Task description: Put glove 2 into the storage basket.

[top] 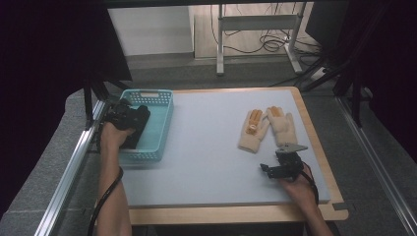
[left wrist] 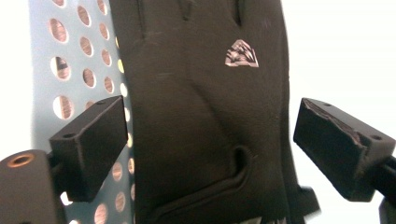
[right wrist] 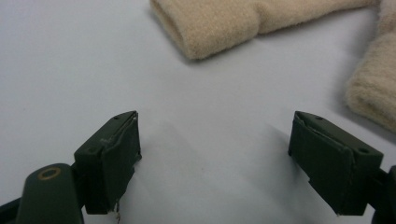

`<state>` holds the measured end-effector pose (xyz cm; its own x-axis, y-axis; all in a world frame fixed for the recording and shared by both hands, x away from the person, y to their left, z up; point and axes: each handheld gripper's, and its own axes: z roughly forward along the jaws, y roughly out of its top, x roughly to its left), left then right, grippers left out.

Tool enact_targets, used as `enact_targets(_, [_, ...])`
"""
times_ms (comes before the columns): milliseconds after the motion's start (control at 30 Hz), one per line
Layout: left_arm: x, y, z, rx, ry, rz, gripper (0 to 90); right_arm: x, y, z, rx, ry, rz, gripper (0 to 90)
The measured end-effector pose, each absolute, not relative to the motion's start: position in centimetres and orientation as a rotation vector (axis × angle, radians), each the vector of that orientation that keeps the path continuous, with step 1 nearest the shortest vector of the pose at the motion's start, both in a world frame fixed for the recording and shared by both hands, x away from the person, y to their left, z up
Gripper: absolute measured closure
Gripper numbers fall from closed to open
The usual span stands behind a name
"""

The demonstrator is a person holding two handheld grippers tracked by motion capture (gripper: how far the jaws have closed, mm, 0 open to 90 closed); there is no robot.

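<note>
Over the turquoise basket (top: 158,129) at the table's left: left gripper (left wrist: 208,140) spread wide, pads clear of the black glove (left wrist: 205,102) lying between them, apparently just dropped in. Right gripper (top: 275,168) parked wide open, empty, near the cream gloves (top: 268,128), likely next.

The table (top: 216,211) has a light wooden border and carries a pale grey mat (top: 211,142). A perforated turquoise basket (top: 156,129) rests on the mat's left edge. Two cream knitted gloves (top: 268,127) lie side by side, well right of the basket.
</note>
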<state>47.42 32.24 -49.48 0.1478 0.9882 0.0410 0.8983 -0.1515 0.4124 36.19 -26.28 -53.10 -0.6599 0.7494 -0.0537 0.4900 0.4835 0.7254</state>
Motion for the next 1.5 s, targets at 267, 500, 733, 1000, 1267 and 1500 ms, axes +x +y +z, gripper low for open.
enact_targets(267, [46.2, 32.7, -47.1, 2.04, 1.749, 0.437, 4.3, 36.2, -26.3, -53.1, 1.039, 2.369, 0.987, 16.4])
enact_targets(500, [45.3, 31.5, -46.3, 1.97, 1.623, 0.42, 1.9, 36.2, -26.3, -53.1, 1.038, 2.37, 0.986, 16.4])
enact_targets(733, [44.2, 29.4, -45.9, 2.008, 1.519, 0.426, 0.5, 36.2, -26.3, -53.1, 1.037, 2.369, 0.986, 16.4])
enact_targets(1000, [42.7, 26.6, -44.6, 2.053, 1.349, 0.508, 0.0, 36.2, -26.3, -53.1, 1.037, 2.369, 0.985, 16.4])
enact_targets(1267, [41.3, 24.4, -43.4, 2.052, 1.256, 0.512, 0.0, 36.2, -26.3, -53.1, 1.037, 2.369, 0.984, 16.4])
enact_targets(1500, [39.6, 22.5, -43.0, 2.04, 1.184, 0.482, 0.0, 36.2, -26.3, -53.1, 1.036, 2.37, 0.984, 16.4])
